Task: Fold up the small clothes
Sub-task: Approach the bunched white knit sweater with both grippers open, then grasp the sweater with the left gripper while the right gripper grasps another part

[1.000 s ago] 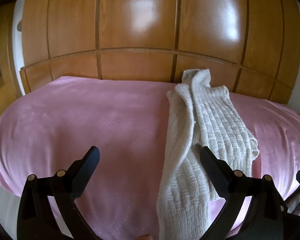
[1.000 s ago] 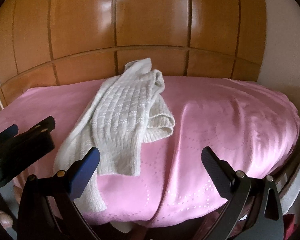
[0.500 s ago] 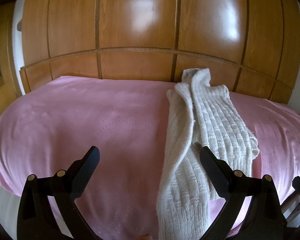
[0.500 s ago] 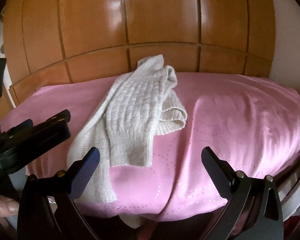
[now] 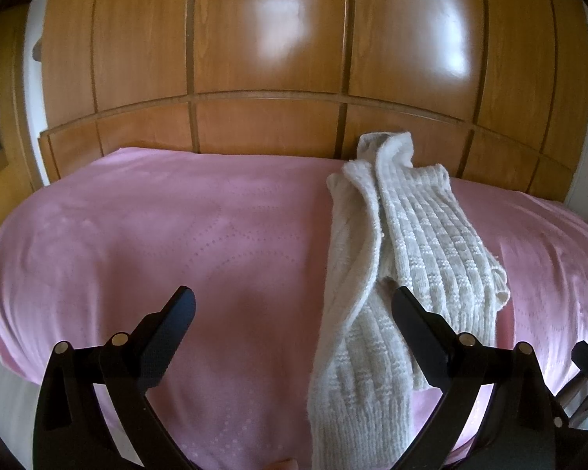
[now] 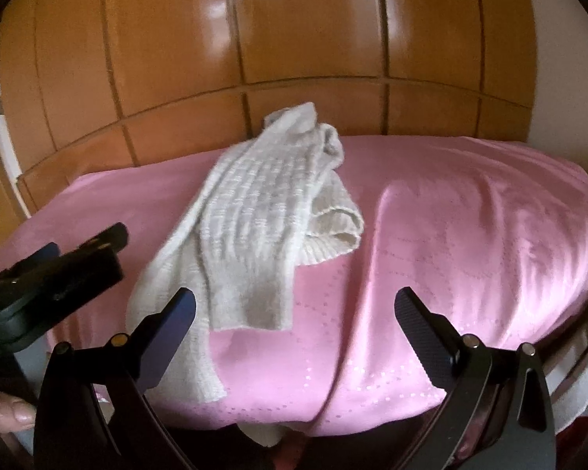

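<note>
Cream knitted garment [image 5: 403, 258] lies part-folded, lengthwise on pink bed [image 5: 176, 243], far end near wooden headboard [image 5: 270, 125]. Left hand-held gripper [image 5: 294, 313] spread, empty, low at near edge; right hand-held gripper [image 6: 294, 309] spread, empty, hovering beside. Judgement: pinch near hem at both corners, lift together, carry toward collar, keep edges aligned, avoid snagging bedspread.

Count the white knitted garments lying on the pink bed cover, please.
1: a single white knitted garment, partly folded, lies along the pink bed cover toward the wooden headboard. Both tongs are open, holding nothing.
</note>
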